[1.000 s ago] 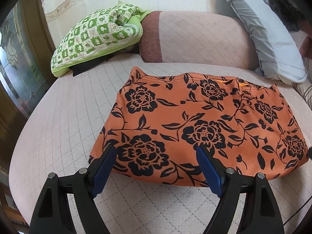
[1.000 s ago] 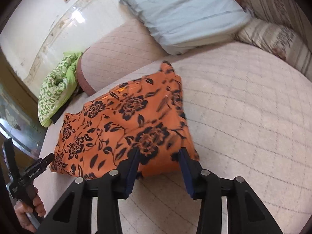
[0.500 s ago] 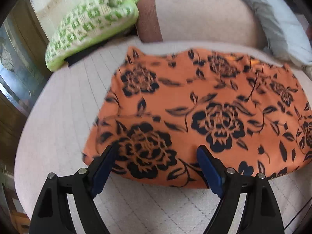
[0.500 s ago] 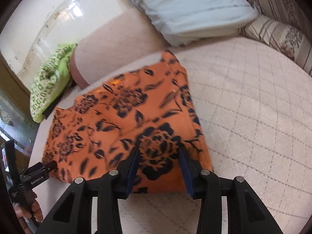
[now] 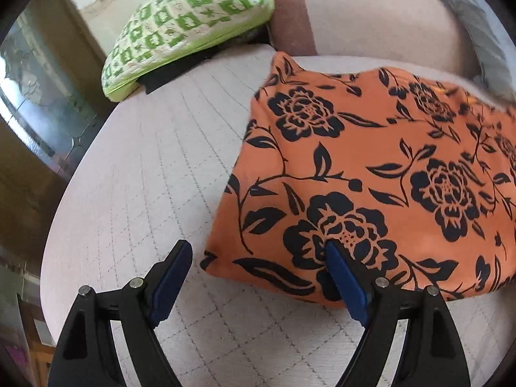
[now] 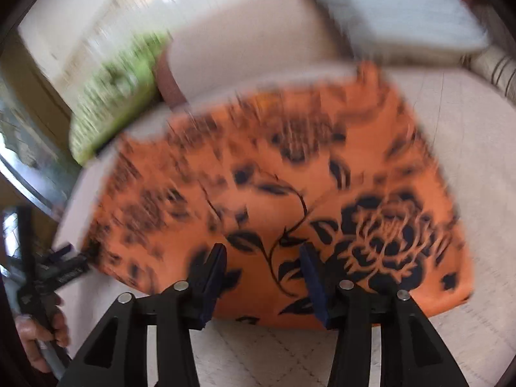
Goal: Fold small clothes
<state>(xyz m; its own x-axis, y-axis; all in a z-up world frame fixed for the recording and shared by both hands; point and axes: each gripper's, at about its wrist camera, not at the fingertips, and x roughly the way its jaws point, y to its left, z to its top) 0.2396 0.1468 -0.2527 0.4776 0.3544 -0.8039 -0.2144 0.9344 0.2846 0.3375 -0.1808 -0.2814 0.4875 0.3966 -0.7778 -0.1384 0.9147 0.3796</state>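
Note:
An orange garment (image 5: 371, 161) with black flowers lies flat, folded to a rough rectangle, on the pale quilted seat (image 5: 145, 177). My left gripper (image 5: 254, 248) stands wide open over its near left corner, one blue pad above the seat and the other above the cloth. In the blurred right wrist view the garment (image 6: 258, 167) fills the middle. My right gripper (image 6: 262, 251) hovers over its near edge with the jaws opening. Cloth shows between the pads, which do not press on it. The left gripper (image 6: 64, 264) also shows there at the far left, held by a hand (image 6: 42, 332).
A green checked cushion (image 5: 183, 22) and a pale bolster (image 5: 371, 16) sit behind the garment, with a grey pillow (image 5: 483, 32) at the back right. A striped cushion (image 6: 496, 71) lies at the right. A glass panel (image 5: 42, 103) borders the seat's rounded left edge.
Both grippers have come closer and lower to the garment's near edge. The left one has shifted towards the left corner, and the right jaws stand wider than before.

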